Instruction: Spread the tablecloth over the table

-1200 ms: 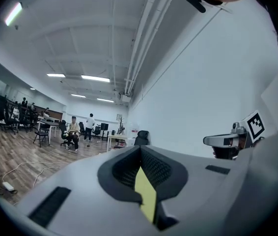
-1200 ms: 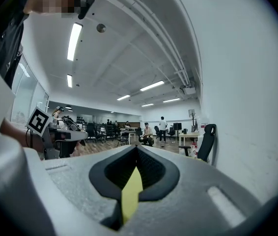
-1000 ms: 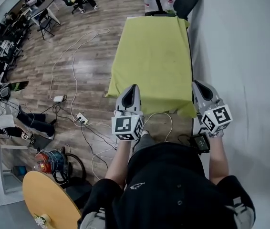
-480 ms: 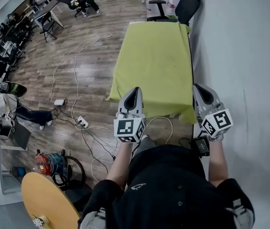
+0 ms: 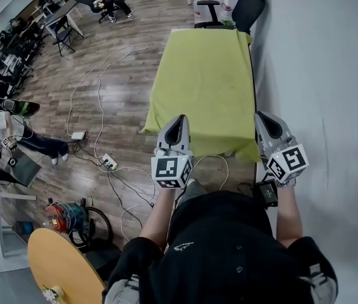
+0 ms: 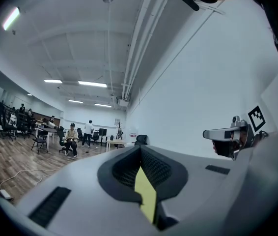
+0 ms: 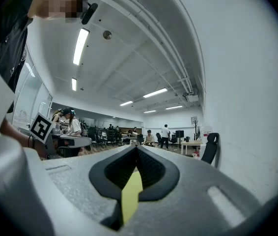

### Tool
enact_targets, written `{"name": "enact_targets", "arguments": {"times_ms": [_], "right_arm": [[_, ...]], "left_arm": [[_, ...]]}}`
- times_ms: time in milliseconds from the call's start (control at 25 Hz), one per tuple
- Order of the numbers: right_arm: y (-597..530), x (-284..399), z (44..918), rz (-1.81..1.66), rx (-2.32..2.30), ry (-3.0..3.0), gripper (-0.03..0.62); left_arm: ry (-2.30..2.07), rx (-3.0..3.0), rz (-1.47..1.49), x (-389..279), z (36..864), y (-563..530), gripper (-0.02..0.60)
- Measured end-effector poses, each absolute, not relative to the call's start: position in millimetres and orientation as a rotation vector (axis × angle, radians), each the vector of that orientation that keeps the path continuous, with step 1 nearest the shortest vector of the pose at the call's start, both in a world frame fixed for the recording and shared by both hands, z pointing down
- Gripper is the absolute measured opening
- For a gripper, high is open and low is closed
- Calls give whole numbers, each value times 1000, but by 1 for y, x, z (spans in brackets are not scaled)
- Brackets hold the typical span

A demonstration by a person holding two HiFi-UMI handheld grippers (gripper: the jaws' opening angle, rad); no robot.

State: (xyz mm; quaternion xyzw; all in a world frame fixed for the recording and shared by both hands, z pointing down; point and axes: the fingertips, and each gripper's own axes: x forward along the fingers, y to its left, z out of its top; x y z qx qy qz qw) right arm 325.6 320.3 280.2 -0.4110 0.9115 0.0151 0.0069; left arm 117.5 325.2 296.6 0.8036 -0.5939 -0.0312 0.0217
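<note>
The yellow-green tablecloth lies flat over the long table beside the wall, its near edge hanging down. My left gripper is level over the cloth's near edge, left of centre, with its jaws shut. My right gripper is level at the cloth's near right edge, also shut. In the left gripper view the closed jaws show a sliver of tablecloth in the slit below them. The right gripper view shows the same sliver of cloth. No cloth looks lifted by either gripper.
A white wall runs along the table's right side. Cables and a power strip lie on the wooden floor at the left. An office chair stands past the far end. A round wooden table is near left.
Both grippers stay where they were over the cloth's near edge. The head view has tilted slightly, and a person at the left edge has shifted.
</note>
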Motion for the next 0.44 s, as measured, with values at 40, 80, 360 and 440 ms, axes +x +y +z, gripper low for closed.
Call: {"name": "enact_targets", "arguments": {"times_ms": [40,80,360,440], "right_arm": [[321,325,282,46,-1285,2849,6],[321,325,283,48,-1284,2849,6],[328,323,283,74,-1288,2875,6],[328,324,285,70,-1291,2873,6]], "left_arm": [[-1840,2492,-97,117,298,325,6],[-1839,2493,-97,117,299,325,6],[-1827,2502,-96,117,299,330,6],[-1823,2505,-96,118,300,330,6]]}}
